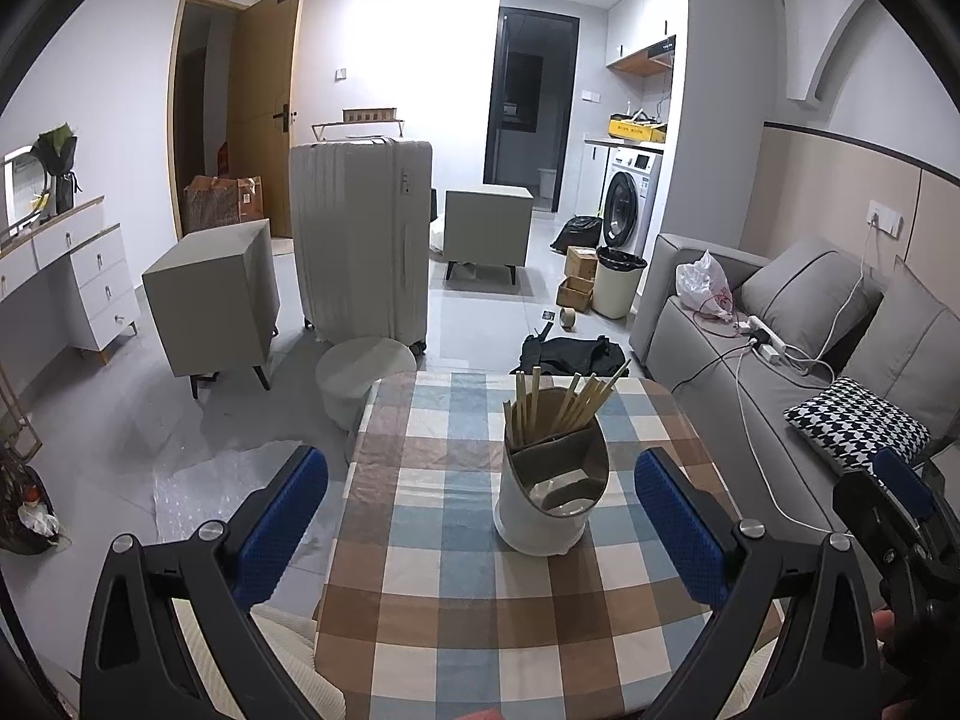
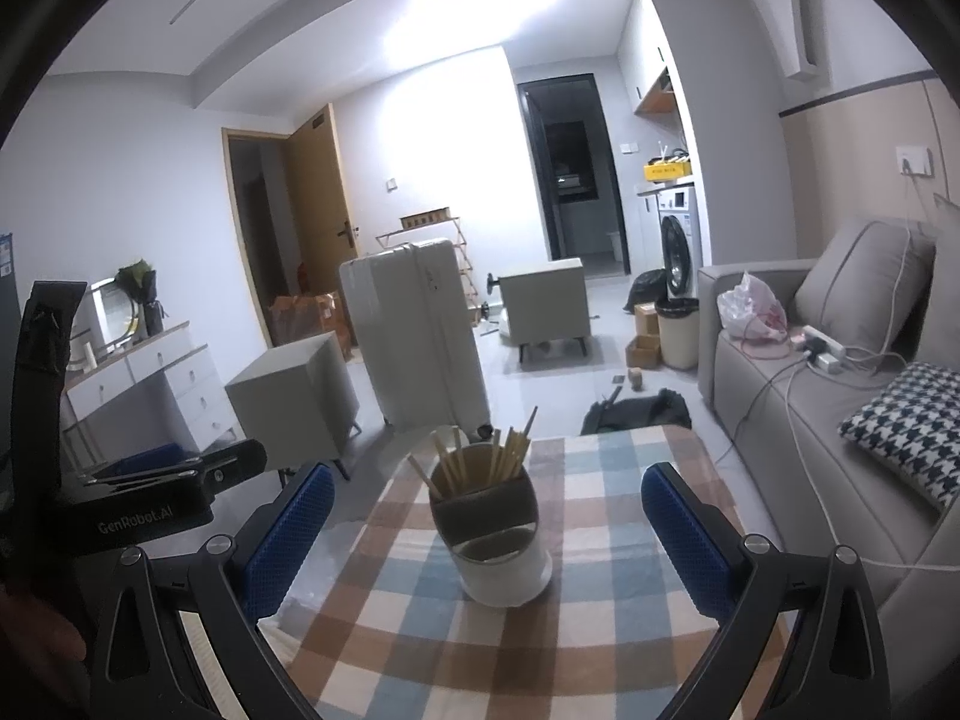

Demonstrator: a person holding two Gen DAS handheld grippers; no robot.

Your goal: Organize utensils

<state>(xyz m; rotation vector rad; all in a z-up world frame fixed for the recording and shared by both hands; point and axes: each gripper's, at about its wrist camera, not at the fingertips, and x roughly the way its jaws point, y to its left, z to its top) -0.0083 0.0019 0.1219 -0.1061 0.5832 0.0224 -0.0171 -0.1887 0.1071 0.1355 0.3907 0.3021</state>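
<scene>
In the left wrist view, the left gripper (image 1: 480,516) stood spread wide and empty, and the white utensil holder (image 1: 549,498) sat upright on the checked tablecloth (image 1: 432,600) just ahead, slightly right of its midline. Wooden chopsticks (image 1: 564,405) leaned loosely in the rear compartment; the front one looked empty. In the right wrist view, the right gripper (image 2: 486,525) was likewise wide apart and holding nothing, the holder (image 2: 498,531) dead ahead between its fingers but beyond their tips. The holder seemed rigid, smooth and probably slippery, so it would best be squeezed low across its walls; the chopsticks appeared light, stiff and prone to rolling, best pinched mid-shaft.
</scene>
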